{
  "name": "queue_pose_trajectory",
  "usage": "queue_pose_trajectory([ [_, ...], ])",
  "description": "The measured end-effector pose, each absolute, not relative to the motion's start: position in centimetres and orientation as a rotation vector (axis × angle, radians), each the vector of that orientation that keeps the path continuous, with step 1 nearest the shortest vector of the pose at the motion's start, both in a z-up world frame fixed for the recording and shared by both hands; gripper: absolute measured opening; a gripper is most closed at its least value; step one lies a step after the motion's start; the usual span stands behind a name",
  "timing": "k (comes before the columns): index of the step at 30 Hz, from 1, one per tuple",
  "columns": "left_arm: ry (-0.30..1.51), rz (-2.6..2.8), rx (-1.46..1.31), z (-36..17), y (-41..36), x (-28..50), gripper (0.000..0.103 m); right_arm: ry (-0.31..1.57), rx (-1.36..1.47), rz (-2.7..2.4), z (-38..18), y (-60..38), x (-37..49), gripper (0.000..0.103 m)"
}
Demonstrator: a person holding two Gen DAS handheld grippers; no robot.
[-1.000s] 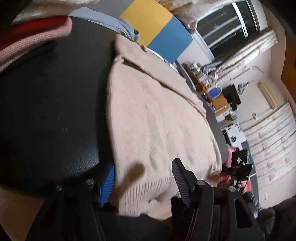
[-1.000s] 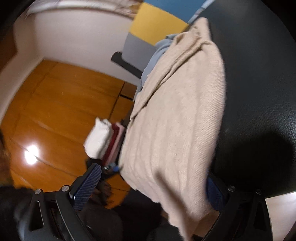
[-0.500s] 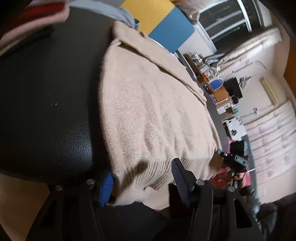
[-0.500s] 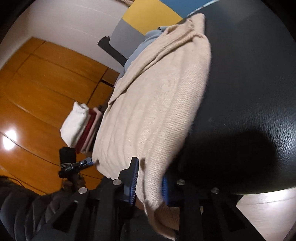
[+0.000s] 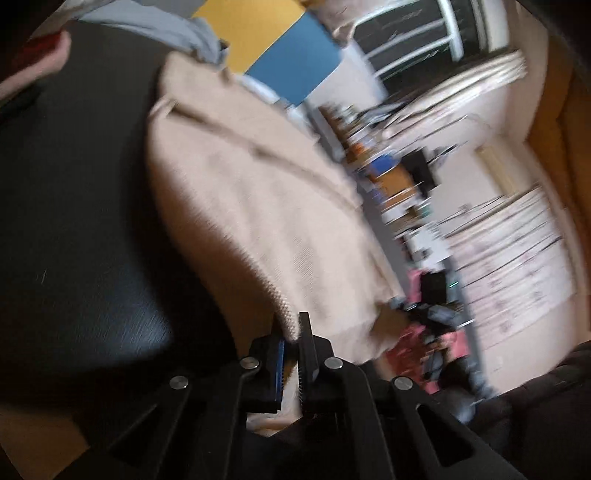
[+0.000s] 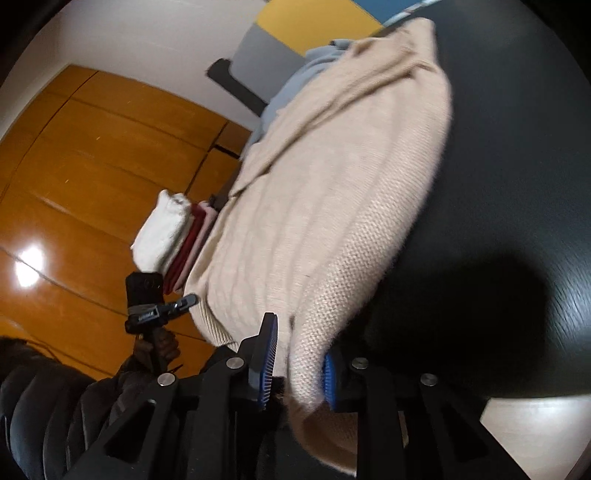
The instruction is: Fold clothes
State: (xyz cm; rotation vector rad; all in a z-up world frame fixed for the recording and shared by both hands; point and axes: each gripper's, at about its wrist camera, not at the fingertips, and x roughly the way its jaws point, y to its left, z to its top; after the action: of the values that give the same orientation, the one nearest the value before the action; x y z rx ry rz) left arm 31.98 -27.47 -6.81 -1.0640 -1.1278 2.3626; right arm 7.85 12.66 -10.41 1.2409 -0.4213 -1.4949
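A beige knit sweater lies spread on a black leather surface. My left gripper is shut on the sweater's near ribbed hem at its left corner. In the right wrist view the same sweater drapes over the black surface, and my right gripper is shut on its near right corner, with knit fabric bunched between the blue pads. The left view is motion-blurred.
A stack of folded white, red and pink clothes sits at the far left edge of the surface. A grey-blue garment lies beyond the sweater's collar. The left hand-held gripper shows over an orange wooden floor.
Both grippers went from open to shut on the sweater's near hem corners. The left view now swings fast and the hem is lifted off the black surface.
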Motion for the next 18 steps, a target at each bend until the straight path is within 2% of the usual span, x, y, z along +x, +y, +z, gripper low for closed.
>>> queue_pose_trajectory([
  [5,-1.189,2.365,-0.762,-2.9,-31.1,28.9,0.004,-0.455,1.116,-1.482,-7.2,10.5,5.6,0.018],
  [10,-1.215,2.409,-0.569,-0.8,-35.3,22.5,0.004,-0.516,1.032,-1.525,-4.7,7.5,0.2,0.018],
  [15,-1.385,2.452,-0.701,-5.3,-39.7,12.8,0.004,-0.580,1.038,-1.658,-4.6,5.0,-7.9,0.018],
  [18,-1.467,2.447,-0.904,-9.9,-40.9,9.3,0.004,-0.609,1.126,-1.711,-6.7,3.4,-11.5,0.019],
])
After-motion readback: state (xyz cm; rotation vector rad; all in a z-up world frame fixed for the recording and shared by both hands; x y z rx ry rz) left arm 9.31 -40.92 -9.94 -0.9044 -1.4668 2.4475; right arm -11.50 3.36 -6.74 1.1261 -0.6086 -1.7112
